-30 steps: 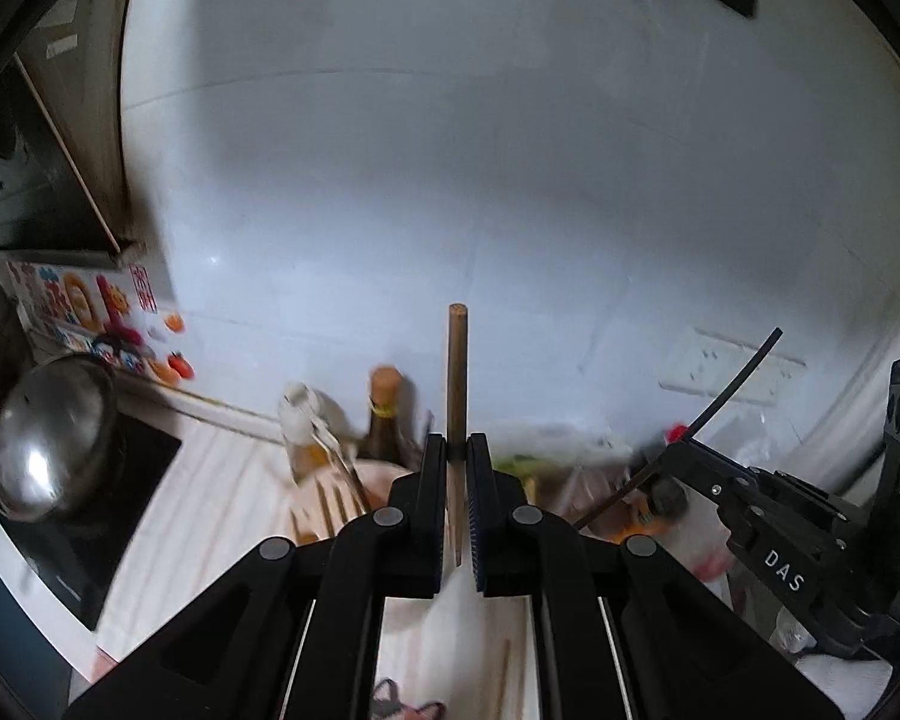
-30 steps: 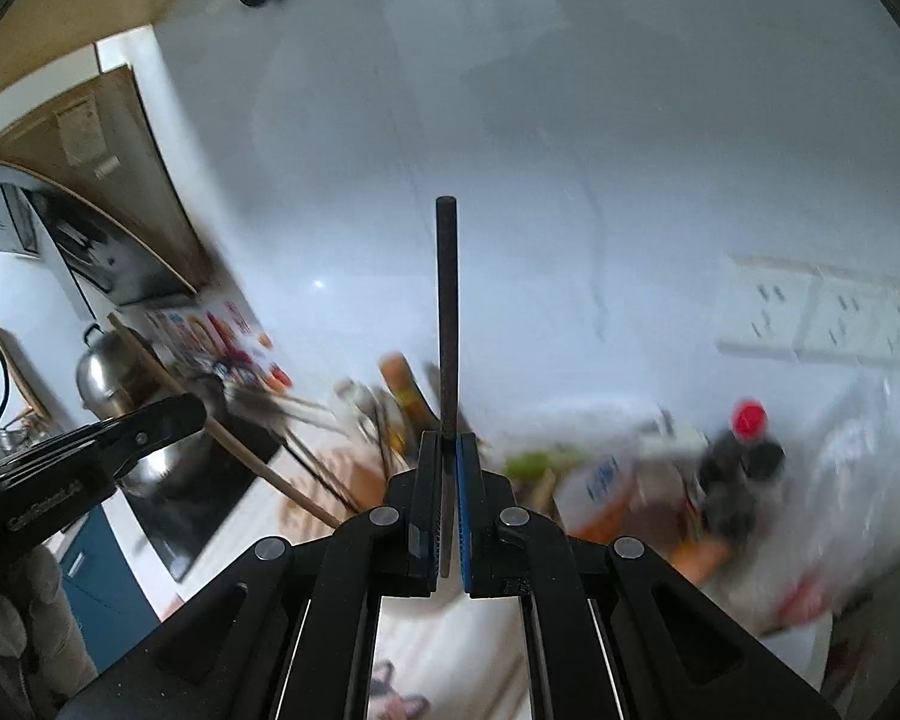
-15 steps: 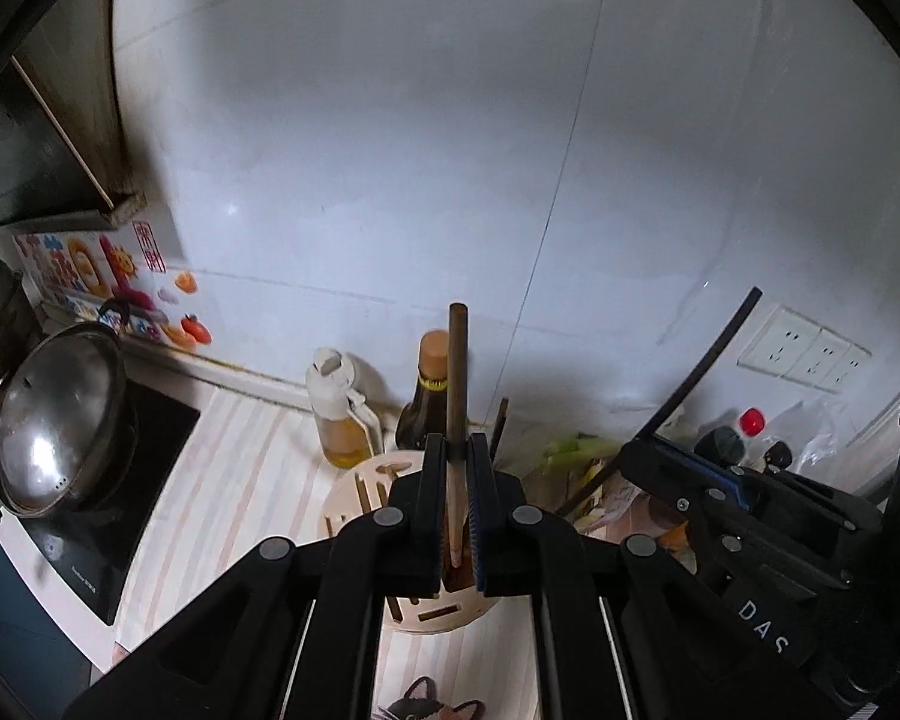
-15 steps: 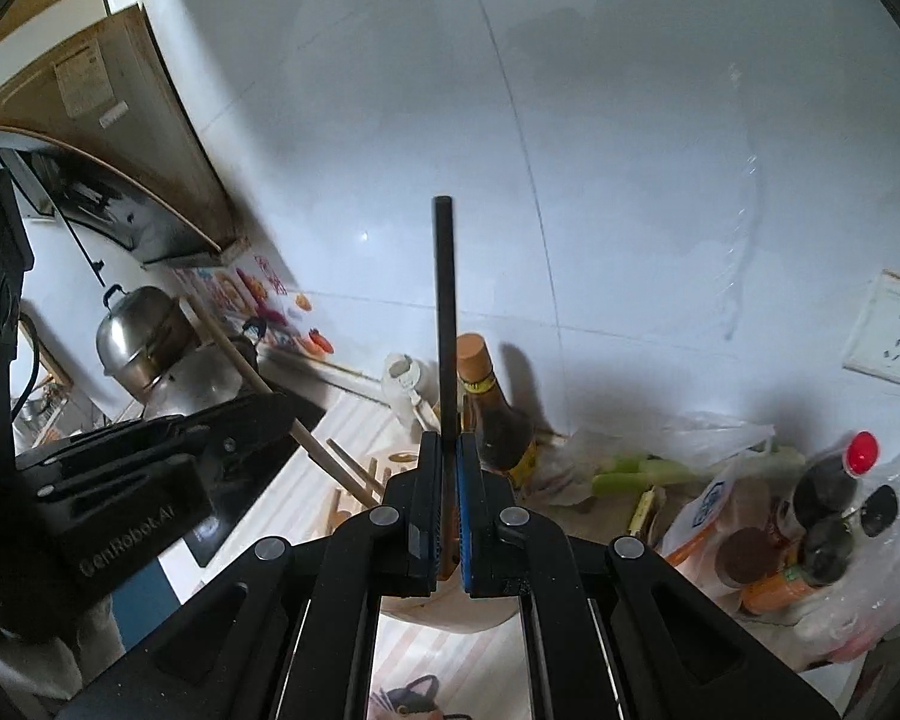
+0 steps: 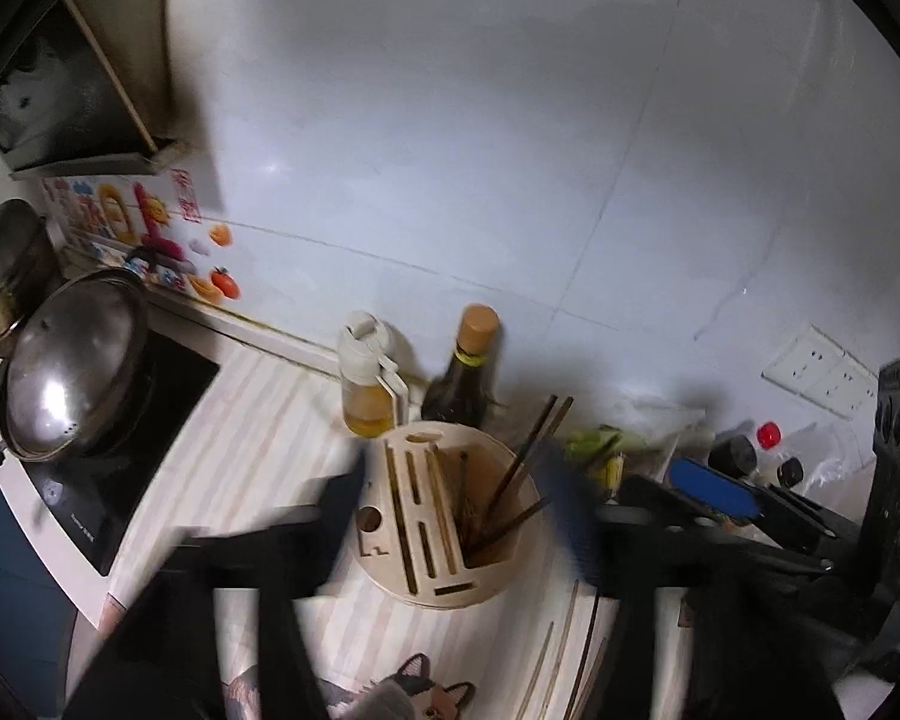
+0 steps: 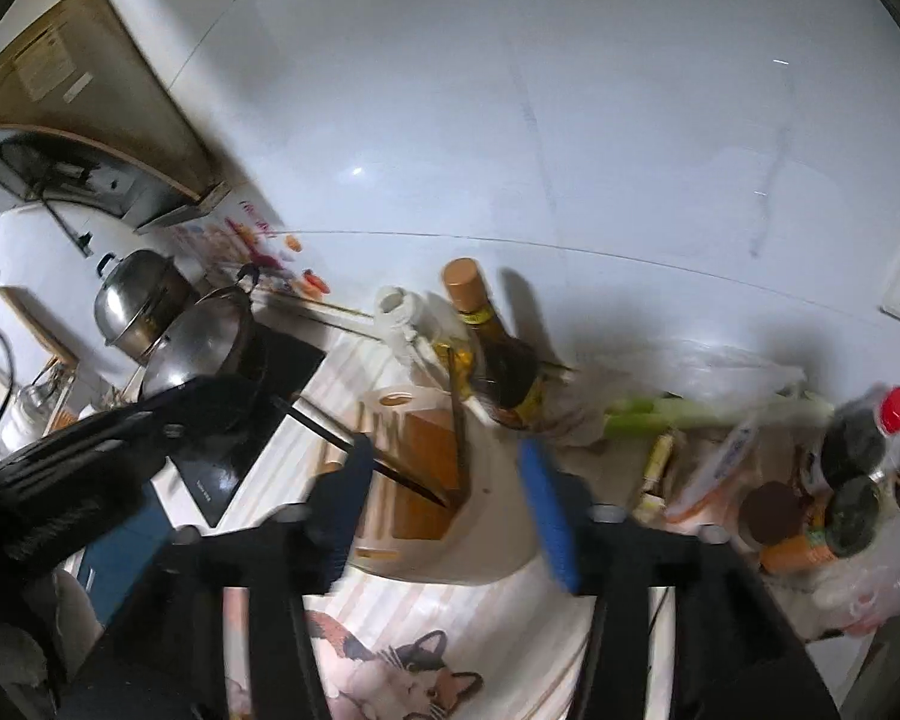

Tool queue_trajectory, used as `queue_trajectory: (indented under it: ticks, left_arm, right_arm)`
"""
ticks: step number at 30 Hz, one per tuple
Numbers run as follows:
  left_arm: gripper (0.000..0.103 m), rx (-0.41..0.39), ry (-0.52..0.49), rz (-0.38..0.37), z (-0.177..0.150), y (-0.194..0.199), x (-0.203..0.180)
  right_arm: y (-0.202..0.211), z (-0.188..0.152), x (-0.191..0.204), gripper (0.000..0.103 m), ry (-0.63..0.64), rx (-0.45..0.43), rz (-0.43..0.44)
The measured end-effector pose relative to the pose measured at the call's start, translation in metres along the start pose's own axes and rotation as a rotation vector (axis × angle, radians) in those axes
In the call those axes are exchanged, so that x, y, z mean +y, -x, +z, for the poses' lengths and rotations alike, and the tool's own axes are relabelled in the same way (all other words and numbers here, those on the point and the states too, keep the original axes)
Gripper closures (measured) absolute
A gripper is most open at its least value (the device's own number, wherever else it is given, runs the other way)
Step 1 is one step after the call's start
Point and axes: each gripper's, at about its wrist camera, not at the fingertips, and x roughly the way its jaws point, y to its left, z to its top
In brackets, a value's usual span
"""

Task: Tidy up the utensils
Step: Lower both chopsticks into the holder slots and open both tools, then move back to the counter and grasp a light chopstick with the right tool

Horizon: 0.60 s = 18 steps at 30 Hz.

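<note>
A round pale wooden utensil holder (image 5: 444, 516) with slots stands on the striped counter. Several chopsticks (image 5: 525, 459) lean in its open compartment. My left gripper (image 5: 456, 510) is open and empty, its jaws spread to either side of the holder. In the right wrist view the same holder (image 6: 426, 480) shows with dark chopsticks (image 6: 384, 468) in it, and my right gripper (image 6: 444, 498) is open and empty over it. More chopsticks (image 5: 561, 654) lie loose on the counter just in front of the holder.
An oil dispenser (image 5: 369, 384) and a dark sauce bottle (image 5: 465, 378) stand behind the holder by the tiled wall. A lidded steel pot (image 5: 72, 366) sits on the black cooktop at left. Bottles, green onions (image 6: 678, 411) and plastic bags crowd the right. A cat-print cloth (image 6: 390, 672) lies in front.
Both grippers have opened and let go of their chopsticks, which now rest in the holder. Both views have tilted down toward the holder.
</note>
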Motion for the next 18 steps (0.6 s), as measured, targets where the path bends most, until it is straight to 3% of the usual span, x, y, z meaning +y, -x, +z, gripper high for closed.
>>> queue_trajectory:
  ticks: [4,6,11,12,18]
  left_arm:
    - [0.023,-0.059,0.014,0.029,-0.012,0.013,0.007]
    - [0.000,-0.091,0.019,0.048,-0.025,0.017,0.009]
    - [0.000,-0.101,-0.002,0.117,-0.060,0.010,0.004]
    - [0.000,-0.092,-0.010,0.121,-0.066,0.007,0.002]
    - [0.000,0.025,-0.048,0.130,-0.116,-0.040,-0.010]
  right_arm:
    - [0.018,-0.015,-0.018,0.043,-0.032,-0.018,-0.035]
    - [0.027,-0.026,-0.028,0.032,-0.051,-0.030,-0.063]
    - [0.039,-0.067,-0.061,0.011,-0.124,-0.068,-0.147]
    - [0.038,-0.074,-0.066,0.001,-0.131,-0.070,-0.157]
    - [0.016,-0.131,-0.107,0.000,-0.196,-0.008,-0.273]
